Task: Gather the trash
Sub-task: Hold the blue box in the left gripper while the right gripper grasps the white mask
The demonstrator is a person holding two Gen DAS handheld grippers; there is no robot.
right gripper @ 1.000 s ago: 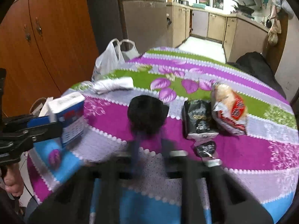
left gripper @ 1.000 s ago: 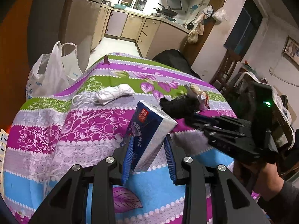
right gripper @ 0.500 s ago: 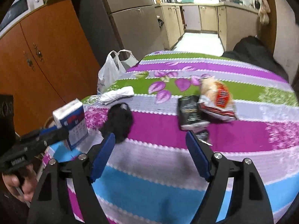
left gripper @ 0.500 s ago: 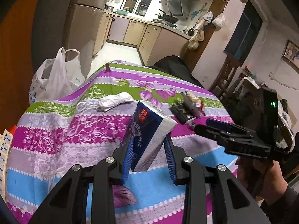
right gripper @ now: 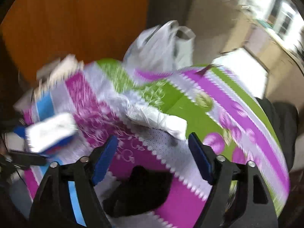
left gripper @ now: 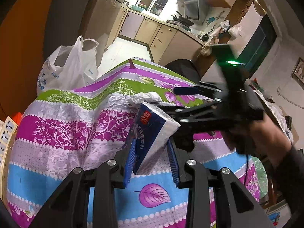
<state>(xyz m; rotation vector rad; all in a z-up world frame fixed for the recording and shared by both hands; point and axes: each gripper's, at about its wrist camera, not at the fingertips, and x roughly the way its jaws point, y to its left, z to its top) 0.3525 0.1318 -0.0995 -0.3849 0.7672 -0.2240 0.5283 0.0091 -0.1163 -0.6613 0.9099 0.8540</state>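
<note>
Two grippers busy: left gripper clamps the tissue pack; right gripper, jaws just narrowing slightly yet empty, nearer the white wad lying crosswise just beyond.

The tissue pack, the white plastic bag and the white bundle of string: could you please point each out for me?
tissue pack (left gripper: 150,131), left wrist view, on its blue front face.
white plastic bag (left gripper: 64,70), left wrist view, on its bulging side.
white bundle of string (right gripper: 161,120), right wrist view, on its middle.
</note>
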